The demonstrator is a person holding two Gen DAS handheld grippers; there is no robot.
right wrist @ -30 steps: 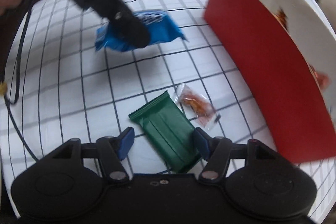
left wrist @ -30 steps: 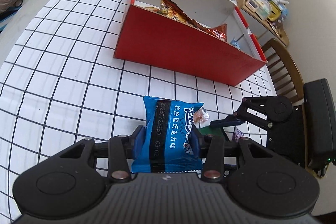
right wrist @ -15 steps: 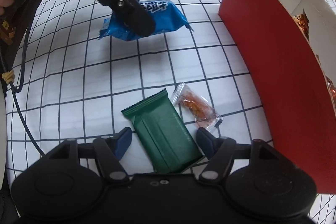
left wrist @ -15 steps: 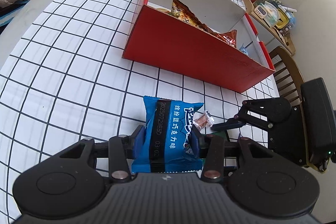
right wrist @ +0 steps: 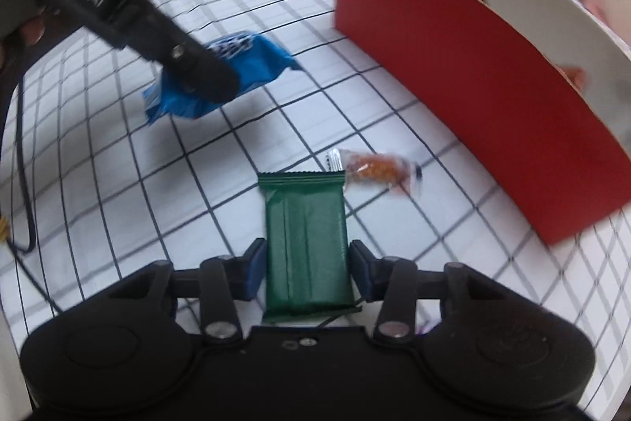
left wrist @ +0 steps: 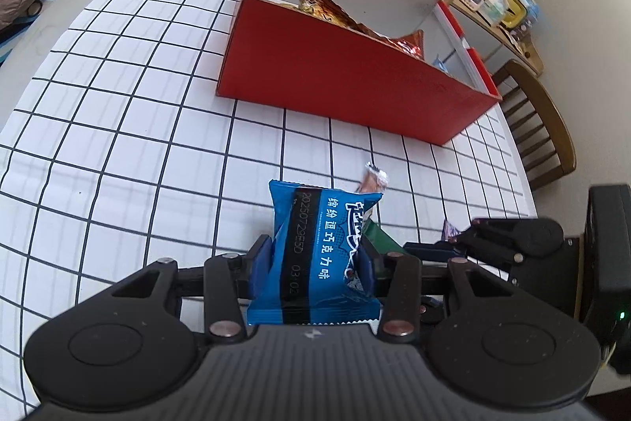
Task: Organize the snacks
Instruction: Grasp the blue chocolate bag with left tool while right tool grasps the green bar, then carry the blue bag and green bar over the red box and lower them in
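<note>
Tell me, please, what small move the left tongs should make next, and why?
Probably carry the blue packet forward over the red box. The left tongs are shut on it and it hangs off the checked cloth, while the box is open with snacks inside.

There are 2 claws: the left claw and the right claw. Each grips 1 packet, so 2 packets are held: 1 blue snack packet and 1 green snack bar. 1 small clear sachet with orange contents lies on the desk, at 1 o'clock from the green bar. 1 red box stands at 12 o'clock from the blue packet, and at least 2 orange wrappers show inside it; the rest of its contents are hidden. 1 wooden chair stands at 3 o'clock, beyond the desk edge.
</note>
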